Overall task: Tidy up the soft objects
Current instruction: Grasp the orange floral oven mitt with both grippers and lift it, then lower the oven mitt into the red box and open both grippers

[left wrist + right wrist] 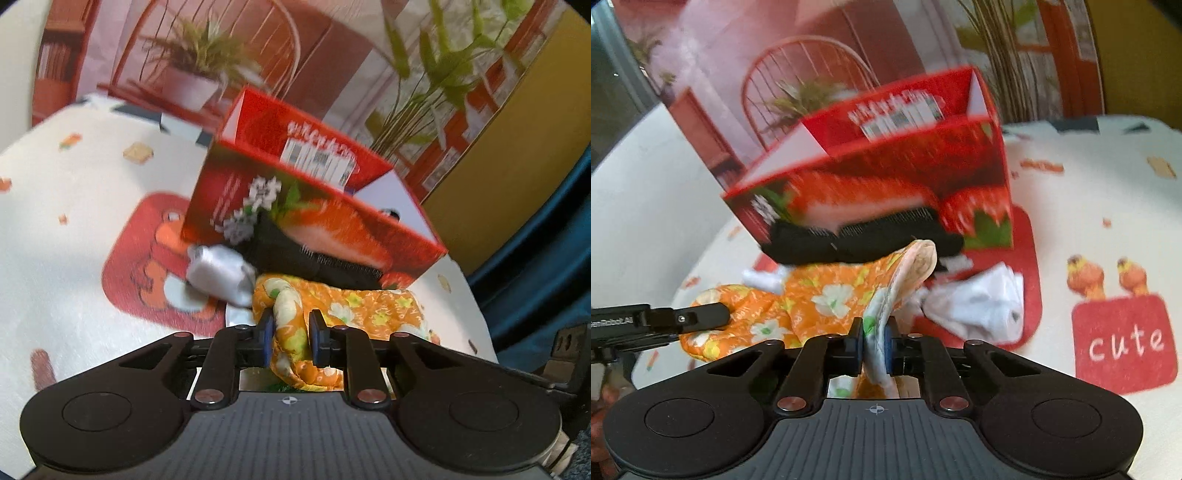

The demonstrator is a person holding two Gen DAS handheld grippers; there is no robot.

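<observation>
An orange flowered quilted cloth [369, 306] [820, 295] is held between both grippers in front of a red strawberry-printed box [314, 206] [886, 177]. My left gripper [291, 339] is shut on one bunched end of the cloth. My right gripper [873, 347] is shut on the cloth's pale edge at the other end. The left gripper's fingers [687, 317] show at the left of the right wrist view. A black cloth [310, 258] [857, 240] lies against the box front. A white cloth [218, 273] [979, 306] lies beside the flowered one.
The table has a white cover [55, 258] [1108, 206] with red cartoon patches [1123, 343]. Potted plants [199, 59] and a chair [805, 74] stand behind the box. A yellow wall panel [509, 155] stands at the right in the left wrist view.
</observation>
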